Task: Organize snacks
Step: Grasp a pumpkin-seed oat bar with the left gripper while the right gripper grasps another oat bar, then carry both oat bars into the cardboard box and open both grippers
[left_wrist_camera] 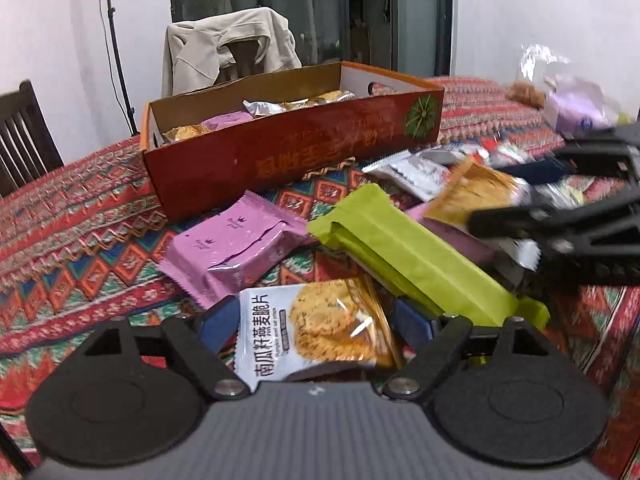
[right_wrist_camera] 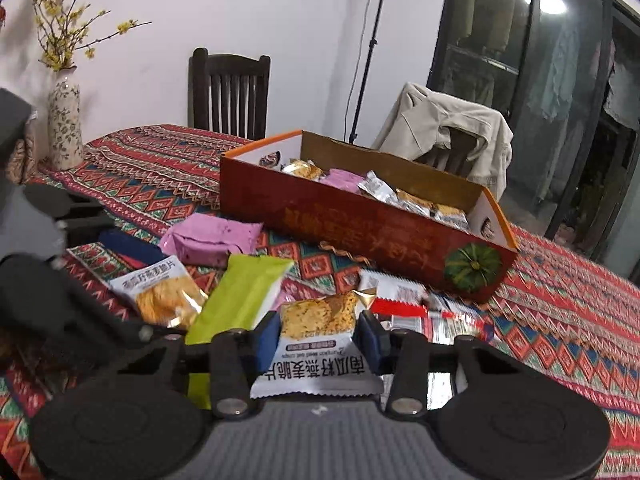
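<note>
A red cardboard box (left_wrist_camera: 280, 152) (right_wrist_camera: 360, 232) stands on the patterned tablecloth with several snack packets inside. In front of it lie a purple packet (left_wrist_camera: 232, 248) (right_wrist_camera: 212, 240), a long green packet (left_wrist_camera: 408, 256) (right_wrist_camera: 240, 296) and silver-and-red packets (right_wrist_camera: 400, 292). My left gripper (left_wrist_camera: 316, 324) (right_wrist_camera: 154, 296) has its blue pads against the sides of a white-and-orange oat crisp packet (left_wrist_camera: 320, 336). My right gripper (right_wrist_camera: 318, 340) (left_wrist_camera: 516, 196) is shut on a second oat crisp packet (right_wrist_camera: 316, 320) (left_wrist_camera: 472, 192), just right of the green one.
A dark wooden chair (right_wrist_camera: 228, 92) and a chair draped with a beige jacket (left_wrist_camera: 228, 48) stand behind the table. A flowered vase (right_wrist_camera: 64, 124) is at the far left corner. A clear bag of purple snacks (left_wrist_camera: 572, 108) lies at the right. A light stand (right_wrist_camera: 368, 52) rises behind the box.
</note>
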Tool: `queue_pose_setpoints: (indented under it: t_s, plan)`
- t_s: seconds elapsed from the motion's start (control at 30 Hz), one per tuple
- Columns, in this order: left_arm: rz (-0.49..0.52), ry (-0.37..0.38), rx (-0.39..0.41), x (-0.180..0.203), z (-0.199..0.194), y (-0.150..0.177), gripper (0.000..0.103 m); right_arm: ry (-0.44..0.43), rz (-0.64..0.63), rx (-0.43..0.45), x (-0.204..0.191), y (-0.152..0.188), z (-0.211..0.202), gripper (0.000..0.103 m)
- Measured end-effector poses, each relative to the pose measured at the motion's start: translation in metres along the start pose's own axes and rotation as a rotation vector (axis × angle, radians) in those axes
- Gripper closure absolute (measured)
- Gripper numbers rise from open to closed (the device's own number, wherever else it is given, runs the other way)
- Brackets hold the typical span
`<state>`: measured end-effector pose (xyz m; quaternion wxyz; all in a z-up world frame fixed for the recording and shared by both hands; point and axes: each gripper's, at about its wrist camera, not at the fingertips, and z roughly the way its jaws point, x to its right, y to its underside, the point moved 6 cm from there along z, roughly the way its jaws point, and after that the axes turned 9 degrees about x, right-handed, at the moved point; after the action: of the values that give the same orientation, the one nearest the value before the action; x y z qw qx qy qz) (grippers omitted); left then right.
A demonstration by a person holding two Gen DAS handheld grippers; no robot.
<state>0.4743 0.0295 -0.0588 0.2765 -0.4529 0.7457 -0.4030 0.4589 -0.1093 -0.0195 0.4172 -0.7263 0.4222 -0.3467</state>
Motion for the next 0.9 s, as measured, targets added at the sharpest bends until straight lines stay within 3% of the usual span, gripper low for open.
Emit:
queue_pose_setpoints:
  t_s: [0.13, 0.27, 0.4, 0.57, 0.73, 0.9]
  plan:
    - [-0.047, -0.037, 0.012, 0.002, -0.005, 0.002, 0.041, 0.005, 0.021, -0.009, 0.011, 0.009, -0.016, 0.063]
    - [-0.122, -0.120, 0.005, 0.009, -0.033, 0.013, 0.044, -0.026, 0.038, -0.010, 0.013, 0.017, -0.037, 0.063]
    - [-0.225, -0.228, 0.059, 0.024, -0.083, 0.031, 0.044, -0.077, 0.085, 0.006, 0.014, 0.028, -0.067, 0.063]
    - [-0.399, -0.235, 0.100, 0.057, -0.134, 0.054, 0.043, -0.134, 0.152, -0.005, 0.014, 0.055, -0.107, 0.063]
    - [-0.317, -0.262, 0.102, 0.081, -0.155, 0.054, 0.043, -0.159, 0.196, -0.043, 0.012, 0.087, -0.136, 0.063]
    - [-0.307, -0.241, 0.111, 0.097, -0.157, 0.050, 0.043, -0.149, 0.201, -0.027, 0.017, 0.096, -0.155, 0.063]
